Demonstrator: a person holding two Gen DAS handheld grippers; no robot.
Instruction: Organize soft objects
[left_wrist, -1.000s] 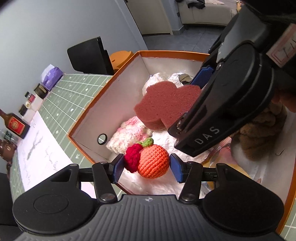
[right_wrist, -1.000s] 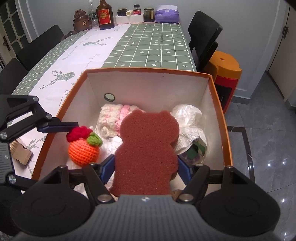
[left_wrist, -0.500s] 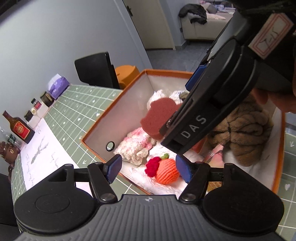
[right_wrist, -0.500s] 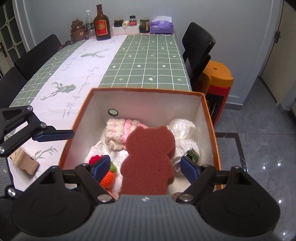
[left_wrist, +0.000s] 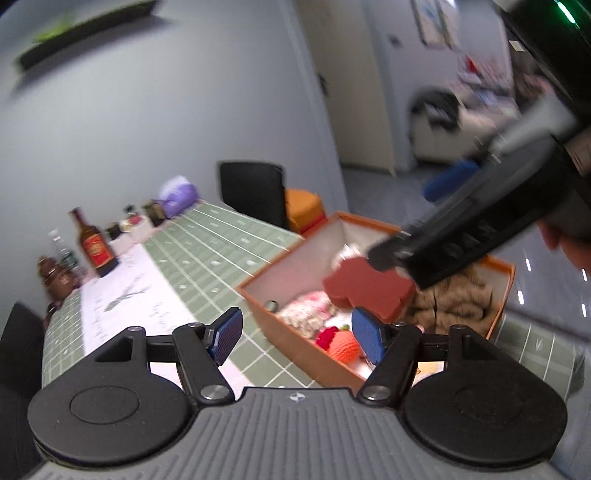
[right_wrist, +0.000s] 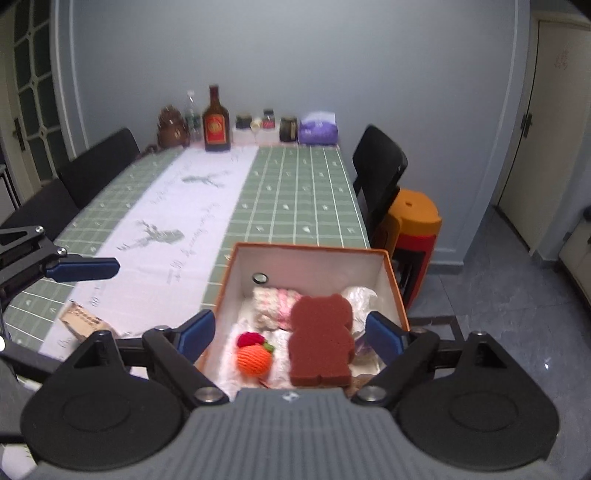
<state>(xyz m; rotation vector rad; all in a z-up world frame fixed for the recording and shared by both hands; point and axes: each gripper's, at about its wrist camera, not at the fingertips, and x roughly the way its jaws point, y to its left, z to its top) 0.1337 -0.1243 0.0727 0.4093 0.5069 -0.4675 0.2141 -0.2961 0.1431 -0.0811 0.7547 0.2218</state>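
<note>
Right wrist view: right gripper (right_wrist: 286, 332) high above the orange box (right_wrist: 396, 284), blue pads spread wide, just been opening, nothing clamped between them. Below, inside box: brown bear-shaped sponge (right_wrist: 320, 339) flat on top of the pile, free of any pad; orange crochet fruit (right_wrist: 254, 360) with red and green top just left of sponge; pink-white knit piece (right_wrist: 275, 304) behind, toward far wall; crumpled white plastic (right_wrist: 360, 295) at far right corner. Box at near right end of green checked tablecloth (right_wrist: 295, 192), white runner (right_wrist: 173, 221) down the middle. Small cardboard piece (right_wrist: 79, 319) on cloth left of box. Left gripper's blue finger (right_wrist: 83, 268) poking in at left edge, above the cloth, well apart from box. Far end of table: dark bottle with red label (right_wrist: 216, 123), jars, purple tissue pack (right_wrist: 318, 127). Black chair (right_wrist: 378, 166) and orange stool (right_wrist: 413, 218) right of table. Left wrist view, blurred: left gripper (left_wrist: 297, 334) with pads apart, empty, having opened within the last moments; box below and ahead, sponge and fruit inside, brown fuzzy plush (left_wrist: 454, 299) at box's right end; right gripper body overhead at upper right, in a person's hand (left_wrist: 565, 243).
</note>
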